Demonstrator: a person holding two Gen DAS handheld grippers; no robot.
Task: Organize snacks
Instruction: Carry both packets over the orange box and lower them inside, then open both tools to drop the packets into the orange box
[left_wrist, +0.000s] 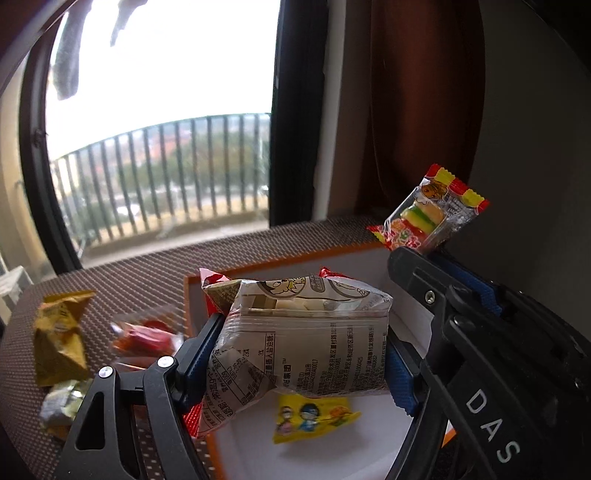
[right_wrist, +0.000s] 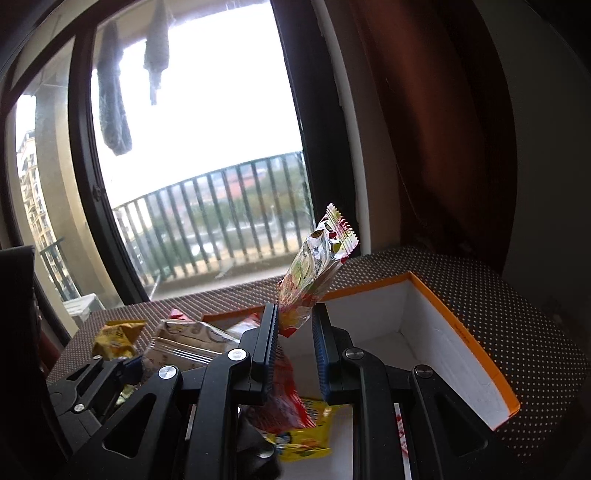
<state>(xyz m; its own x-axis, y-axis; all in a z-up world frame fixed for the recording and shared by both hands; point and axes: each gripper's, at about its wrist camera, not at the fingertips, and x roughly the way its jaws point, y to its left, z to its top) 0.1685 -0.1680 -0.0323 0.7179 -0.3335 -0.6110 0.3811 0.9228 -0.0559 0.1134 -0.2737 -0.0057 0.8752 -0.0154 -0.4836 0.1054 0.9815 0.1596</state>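
Clear crinkled plastic fills my left tongs (left_wrist: 299, 354): a white snack bag (left_wrist: 303, 332) printed with dense Chinese text, a nutrition panel and a cartoon face along its top, clamped across its width between my blue-padded fingers (left_wrist: 400, 380). It hangs over the near left part of the orange-edged box (left_wrist: 280, 264), whose inside is white. The only lettering I can read in Latin script is "DAS", in white on the black body of my right tongs (right_wrist: 293, 325); those are closed on a small burger gummy packet (right_wrist: 317, 266) with a red and yellow crimped end, gripped by its lower end so it stands tilted above the box's far left area.

On the box floor, under the white bag, lies a yellow sachet (left_wrist: 314, 417) with cartoon children on it. The right half of the box is bare white, with its tall orange-rimmed right wall standing between that space and the table's right edge.

Outside the box, toward the left edge of the table (left_wrist: 147, 273), sit a yellow wrapped snack (left_wrist: 61, 339), a blurred red-and-clear packet (left_wrist: 147, 338) and a silvery one (left_wrist: 61, 404) near the front-left corner. The table cover is brown with small pale dots. Beyond its far edge is a balcony door (left_wrist: 166, 129) with railings outside and a dark red curtain (left_wrist: 417, 110) to the right.
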